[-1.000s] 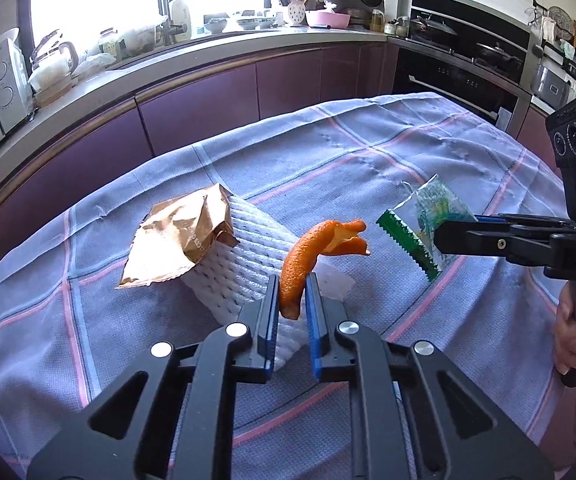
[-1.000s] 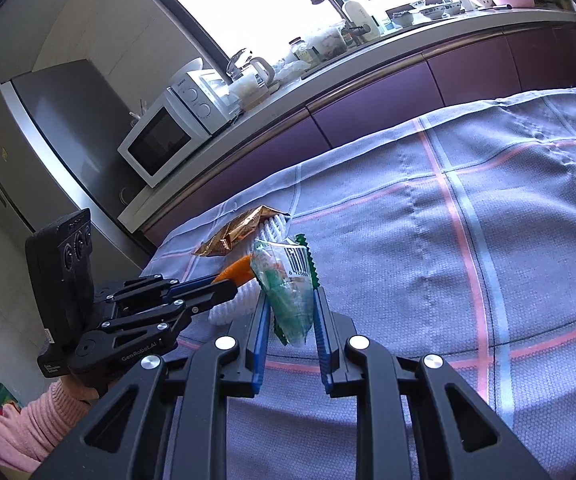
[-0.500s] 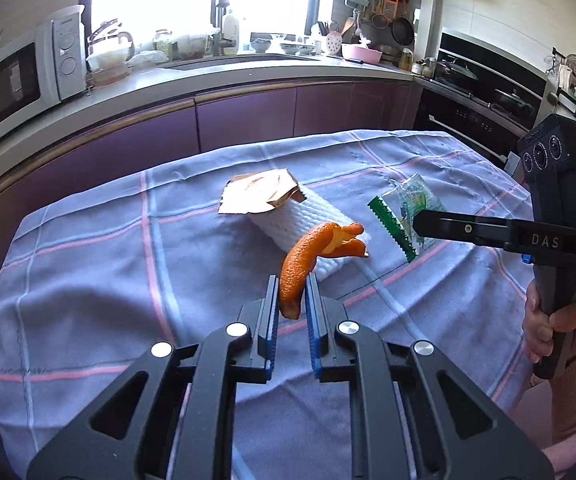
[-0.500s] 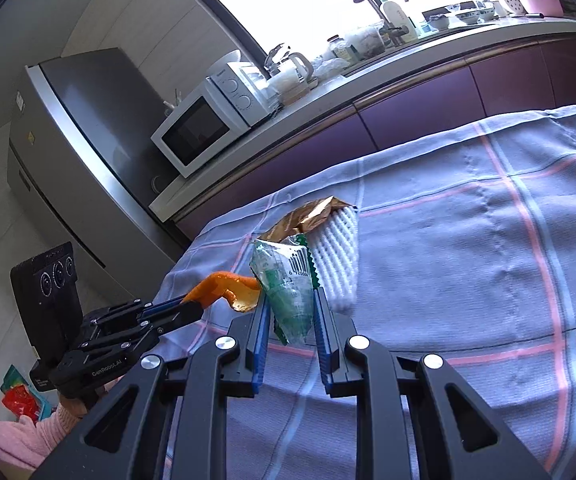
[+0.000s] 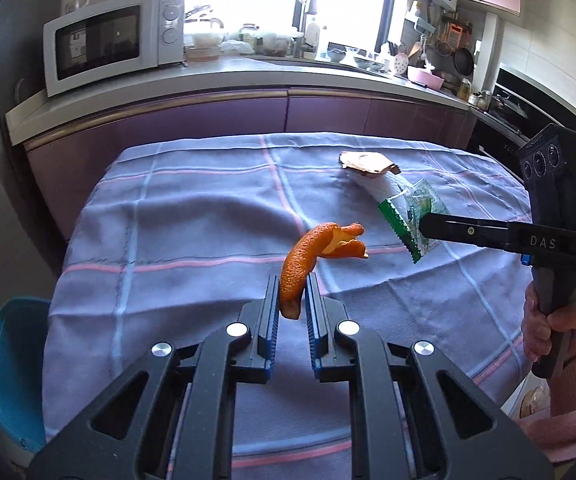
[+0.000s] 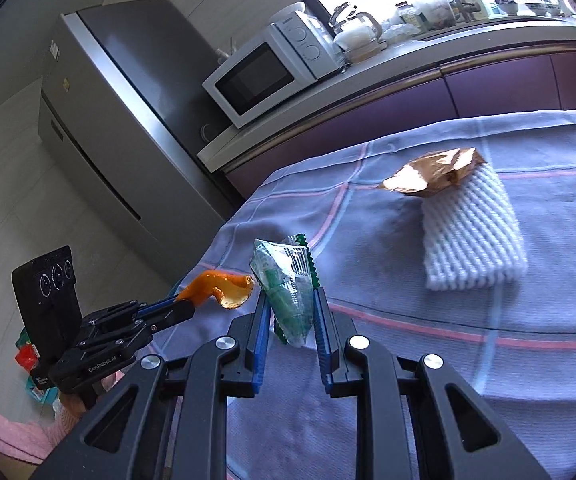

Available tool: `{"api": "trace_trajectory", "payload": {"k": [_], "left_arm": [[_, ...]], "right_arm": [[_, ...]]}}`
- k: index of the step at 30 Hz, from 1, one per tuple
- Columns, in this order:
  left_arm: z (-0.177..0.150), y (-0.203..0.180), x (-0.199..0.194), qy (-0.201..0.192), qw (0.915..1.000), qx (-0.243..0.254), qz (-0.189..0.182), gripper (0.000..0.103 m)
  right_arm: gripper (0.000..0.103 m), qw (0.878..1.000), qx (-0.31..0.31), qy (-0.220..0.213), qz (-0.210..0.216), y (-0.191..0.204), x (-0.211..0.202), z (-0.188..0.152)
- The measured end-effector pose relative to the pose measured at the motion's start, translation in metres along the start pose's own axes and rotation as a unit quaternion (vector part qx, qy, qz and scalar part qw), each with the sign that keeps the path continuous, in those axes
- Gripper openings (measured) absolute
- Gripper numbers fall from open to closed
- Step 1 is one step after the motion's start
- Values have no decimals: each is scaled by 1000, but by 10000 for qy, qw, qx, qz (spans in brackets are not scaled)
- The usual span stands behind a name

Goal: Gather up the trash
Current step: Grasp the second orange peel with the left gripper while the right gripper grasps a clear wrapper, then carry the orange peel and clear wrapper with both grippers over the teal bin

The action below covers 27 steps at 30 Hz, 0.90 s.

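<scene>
My left gripper [image 5: 291,286] is shut on an orange peel [image 5: 308,256], held above the blue checked tablecloth [image 5: 191,216]. From the right wrist view the peel [image 6: 217,286] sticks out of the left gripper [image 6: 185,304] at the left. My right gripper [image 6: 288,300] is shut on a green and clear plastic wrapper [image 6: 288,284]; the same wrapper [image 5: 412,212] hangs from the right gripper [image 5: 424,224] in the left wrist view. A brown foil wrapper [image 6: 432,176] lies on a white foam fruit net [image 6: 472,236] on the cloth.
A blue bin [image 5: 15,372] stands on the floor beside the table's left edge. Behind the table runs a purple-fronted counter [image 5: 247,108] with a white microwave [image 5: 111,40]. A grey fridge [image 6: 127,120] stands at the left. A hand [image 5: 552,332] in a pink sleeve holds the right gripper.
Both grippers have swung left across the table with their trash held. The foil wrapper and foam net have fallen back to the right, and the blue bin has come into the left wrist view.
</scene>
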<state>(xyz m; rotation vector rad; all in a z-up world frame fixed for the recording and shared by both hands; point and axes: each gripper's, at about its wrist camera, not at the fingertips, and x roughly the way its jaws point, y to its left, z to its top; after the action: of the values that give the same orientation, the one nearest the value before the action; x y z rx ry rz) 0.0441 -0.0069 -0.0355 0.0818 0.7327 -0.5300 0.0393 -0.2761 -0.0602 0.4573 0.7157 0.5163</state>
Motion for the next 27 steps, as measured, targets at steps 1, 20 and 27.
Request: {"api": "trace_trajectory", "payload": {"k": [1,20,27], "left_arm": [[-3,6,-5,-29,10000,-63,47,13],[-44,85,-80,-415,9891,-992,1008,13],[-51,104,-93,-497,9833,-1220,1258,13]], "right_arm": [[20,10000,-37,49,44,5,6,0],[20,9925,-684,730,696,90,77,-6],[20,9879,-855,941,884,113,102,-4]]}}
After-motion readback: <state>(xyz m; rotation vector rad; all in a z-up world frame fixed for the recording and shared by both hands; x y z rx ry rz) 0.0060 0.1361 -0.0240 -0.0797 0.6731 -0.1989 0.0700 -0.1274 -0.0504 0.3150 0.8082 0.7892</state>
